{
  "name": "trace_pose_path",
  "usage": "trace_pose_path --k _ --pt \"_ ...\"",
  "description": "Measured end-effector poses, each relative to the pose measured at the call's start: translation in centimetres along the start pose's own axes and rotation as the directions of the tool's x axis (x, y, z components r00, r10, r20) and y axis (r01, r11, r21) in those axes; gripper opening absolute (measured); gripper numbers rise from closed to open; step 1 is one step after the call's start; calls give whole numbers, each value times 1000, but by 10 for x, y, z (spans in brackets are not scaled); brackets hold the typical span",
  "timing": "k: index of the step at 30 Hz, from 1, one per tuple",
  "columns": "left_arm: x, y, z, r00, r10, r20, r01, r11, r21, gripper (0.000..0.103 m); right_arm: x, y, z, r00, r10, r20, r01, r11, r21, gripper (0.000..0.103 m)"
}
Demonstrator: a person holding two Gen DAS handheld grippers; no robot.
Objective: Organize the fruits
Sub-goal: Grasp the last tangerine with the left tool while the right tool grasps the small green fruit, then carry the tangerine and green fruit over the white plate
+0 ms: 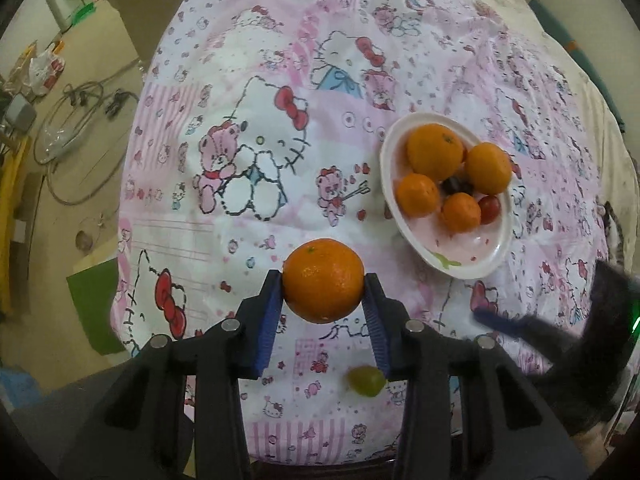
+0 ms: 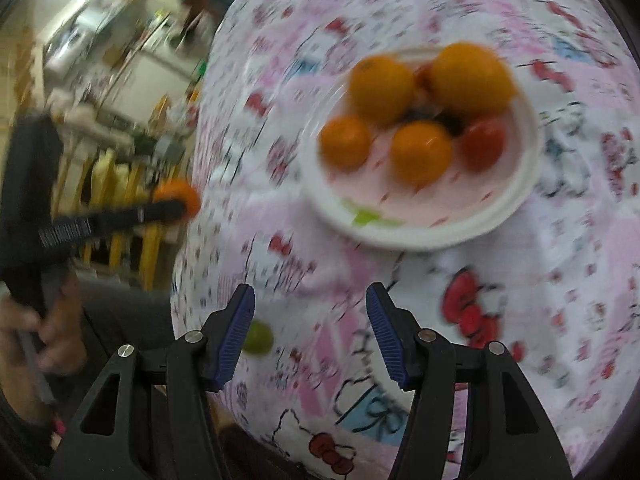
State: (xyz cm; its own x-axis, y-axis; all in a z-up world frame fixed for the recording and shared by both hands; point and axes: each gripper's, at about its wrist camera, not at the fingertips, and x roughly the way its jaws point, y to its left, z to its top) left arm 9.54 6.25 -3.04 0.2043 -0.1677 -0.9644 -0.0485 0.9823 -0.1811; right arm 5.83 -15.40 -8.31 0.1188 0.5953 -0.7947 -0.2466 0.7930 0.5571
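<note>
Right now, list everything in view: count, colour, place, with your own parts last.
held orange: one, orange, clamped between the left tongs above the cloth.
plate: one, white with a pink inside, on the cloth right of centre.
plate oranges: four, orange, on the plate.
red fruit: one seen clearly, red, at the plate's right side.
dark fruit: count unclear, dark, among the oranges.
green grape: one, pale green, loose on the cloth near the front edge.
tablecloth: one, pink and white cartoon print, over the table.
left tongs: black with blue pads, shut on the orange.
right tongs: black with blue pads, open and holding nothing.
</note>
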Motion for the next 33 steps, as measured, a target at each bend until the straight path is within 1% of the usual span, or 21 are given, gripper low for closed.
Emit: trace_pose_path --k 4,6,8,13,15,17,18,20,21,24,27,30,33 --pt "-1 -6 3 1000 5 31 -5 1000 8 36 21 25 -18 999 -25 -23 21 991 -133 61" --pt "-1 -6 3 999 -2 37 2 1000 2 36 31 40 -27 998 -50 -25 43 972 -229 61" --pt "-1 -6 5 999 -5 44 5 1000 -4 36 39 54 -35 998 -56 -24 45 950 -310 61" --pt "-3 -8 7 998 -17 58 17 1000 1 36 59 70 -41 997 -73 -37 53 916 -397 59" --pt "-3 -8 6 998 -16 60 15 1000 4 36 68 75 -41 995 -89 -46 61 903 -426 51" --pt "-2 -7 6 998 -14 58 14 1000 3 36 73 80 -42 993 -116 -32 89 885 -457 42" --pt "-1 -6 6 998 -13 56 13 1000 3 36 74 82 -43 992 -121 -27 94 877 -471 34" --pt "1 -6 6 999 -9 53 8 1000 1 36 75 84 -43 991 -133 -21 106 866 -488 30" --pt "1 -6 6 999 -7 52 7 1000 2 36 74 85 -44 990 -138 -14 113 860 -498 29" --pt "2 -6 7 999 -6 51 6 1000 -1 36 71 85 -44 992 -125 -16 101 866 -490 29" --pt "2 -6 8 998 -5 57 5 1000 -11 36 60 79 -40 996 -86 -7 73 887 -456 29" --pt "3 -7 9 998 5 61 -4 1000 -18 36 36 65 -31 998 -45 37 55 923 -380 29" --pt "9 -14 9 999 13 53 -13 1000 -7 36 9 41 -21 995 -28 93 56 949 -310 29"
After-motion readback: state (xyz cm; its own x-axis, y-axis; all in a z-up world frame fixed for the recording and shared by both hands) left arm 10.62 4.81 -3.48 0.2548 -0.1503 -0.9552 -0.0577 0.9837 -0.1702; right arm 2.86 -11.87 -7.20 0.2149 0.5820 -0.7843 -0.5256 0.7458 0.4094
